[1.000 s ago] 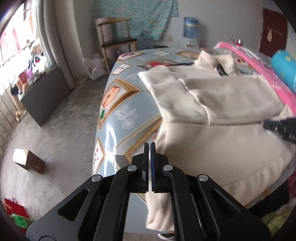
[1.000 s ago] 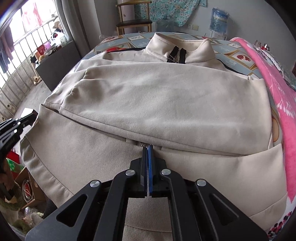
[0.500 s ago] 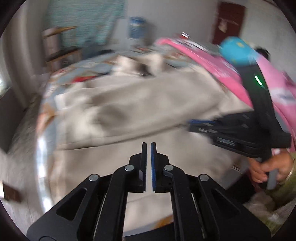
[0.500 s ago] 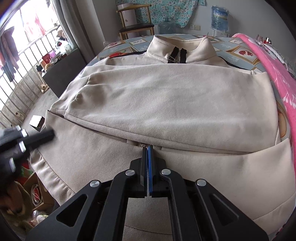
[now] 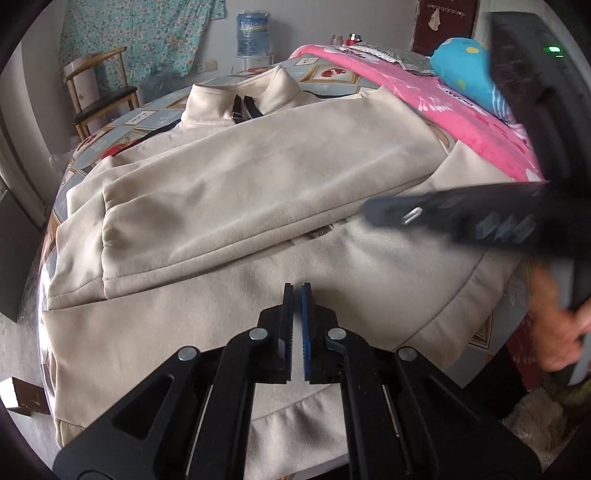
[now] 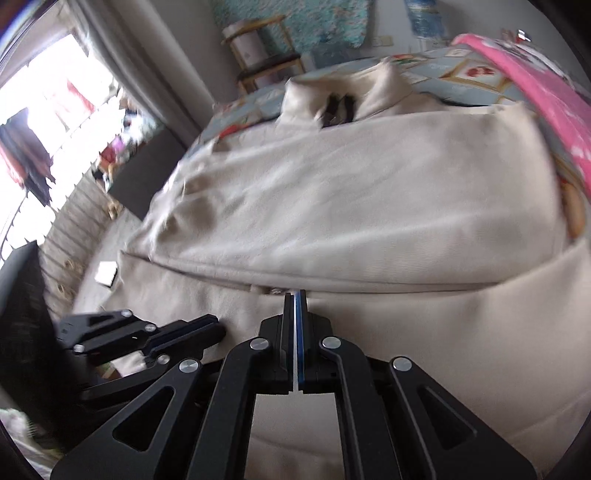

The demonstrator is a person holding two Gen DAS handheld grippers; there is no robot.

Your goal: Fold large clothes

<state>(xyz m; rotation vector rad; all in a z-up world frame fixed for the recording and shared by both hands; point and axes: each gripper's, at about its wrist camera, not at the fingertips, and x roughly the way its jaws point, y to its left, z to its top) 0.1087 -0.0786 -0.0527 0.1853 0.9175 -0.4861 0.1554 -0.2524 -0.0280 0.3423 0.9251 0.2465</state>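
Note:
A cream jacket (image 5: 258, 177) lies flat on the patterned table (image 5: 144, 116), collar and black zip (image 5: 242, 107) at the far end. Both sleeves are folded across its chest. My left gripper (image 5: 297, 291) hovers shut over the jacket's lower part, with nothing between its pads. My right gripper (image 6: 295, 295) points at the sleeve's lower edge near the middle; its jaws are just starting to part, still only a thin slit with no cloth in it. In the left wrist view the right gripper (image 5: 373, 214) reaches in from the right. The left gripper (image 6: 218, 328) lies low on the left in the right wrist view.
A pink blanket (image 5: 461, 122) and a blue plush toy (image 5: 465, 70) lie along the table's right side. A person's hand (image 5: 561, 332) holds the right gripper's handle. A wooden chair (image 5: 99, 99) and a water bottle (image 5: 253, 33) stand beyond. A box (image 5: 22, 397) sits on the floor.
My left gripper swung from the table's left edge to over the jacket's lower middle. The right gripper shifted and rolled, tilting its view, and the two grippers now sit close together.

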